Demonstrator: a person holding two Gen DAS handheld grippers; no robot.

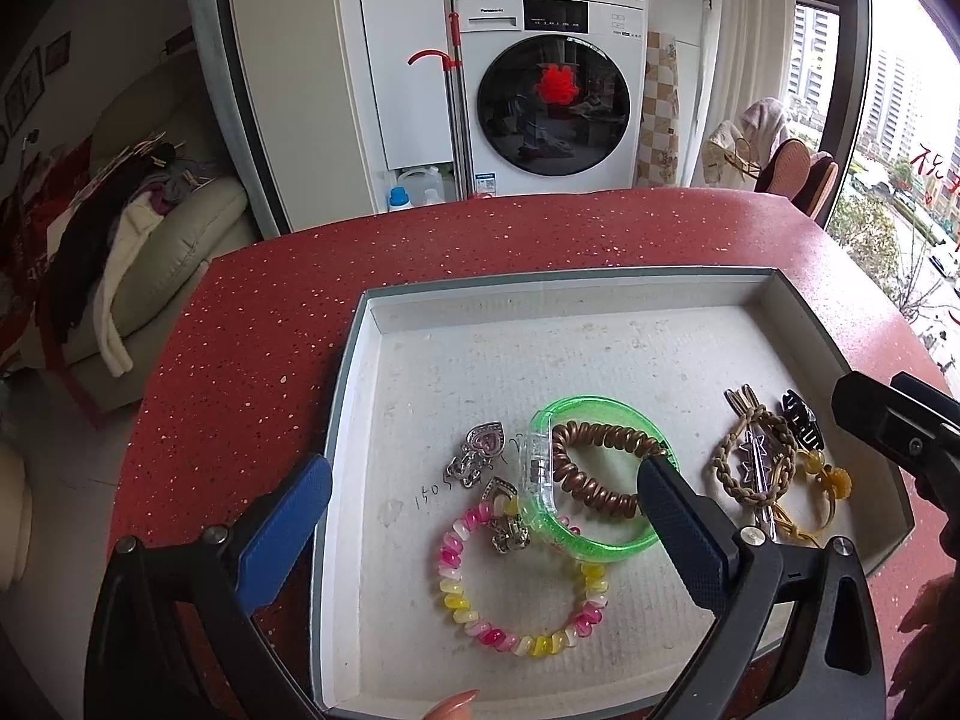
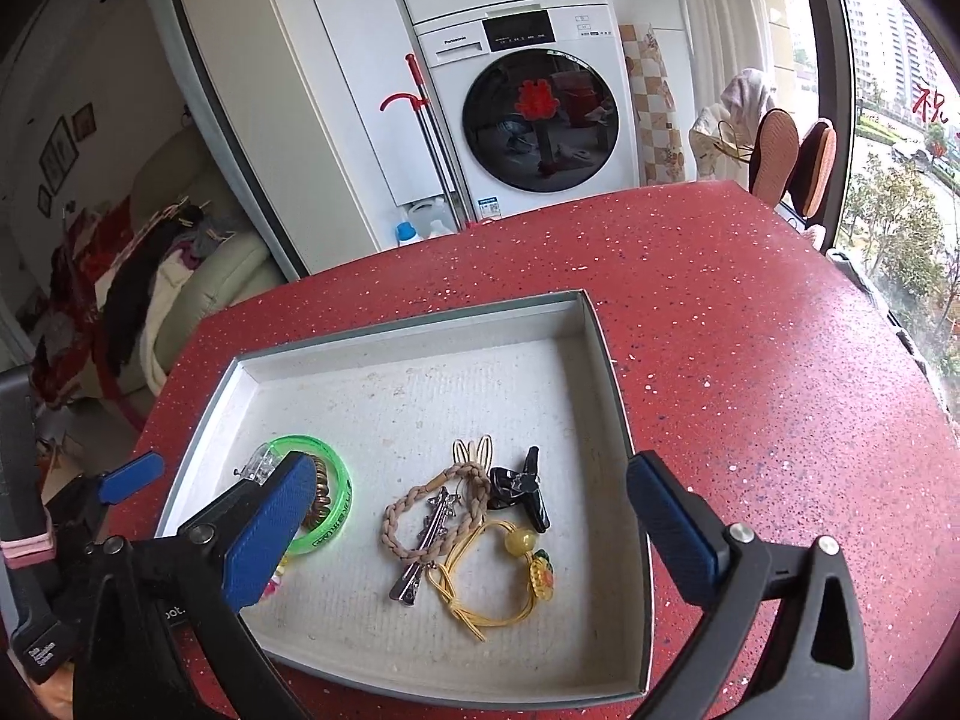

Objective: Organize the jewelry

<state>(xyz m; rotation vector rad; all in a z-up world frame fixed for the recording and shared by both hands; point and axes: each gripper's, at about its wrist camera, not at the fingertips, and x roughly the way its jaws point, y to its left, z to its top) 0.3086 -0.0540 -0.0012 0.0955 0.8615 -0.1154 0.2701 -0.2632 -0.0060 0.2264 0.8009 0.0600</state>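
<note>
Jewelry lies in two loose clusters on the floor of the shallow white tray (image 1: 372,324), which sits on the red speckled surface (image 1: 288,300). Both pairs of jaws stand wide apart and hold nothing. The left gripper (image 1: 480,516) hangs just above the left cluster: the green bangle (image 1: 606,546) with the brown coil tie (image 1: 594,468) inside it, the pink-and-yellow bead bracelet (image 1: 516,618) and the silver heart charms (image 1: 477,450) lie between and just ahead of its fingers. The right gripper (image 2: 462,516) frames the other cluster: the braided tan tie (image 2: 414,516), the silver clip (image 2: 420,552) running lengthwise toward the camera, the yellow cord tie (image 2: 492,594) and the black claw clip (image 2: 522,492). Each hand is nearer its own pile, so I judge either could descend almost straight ahead.
</note>
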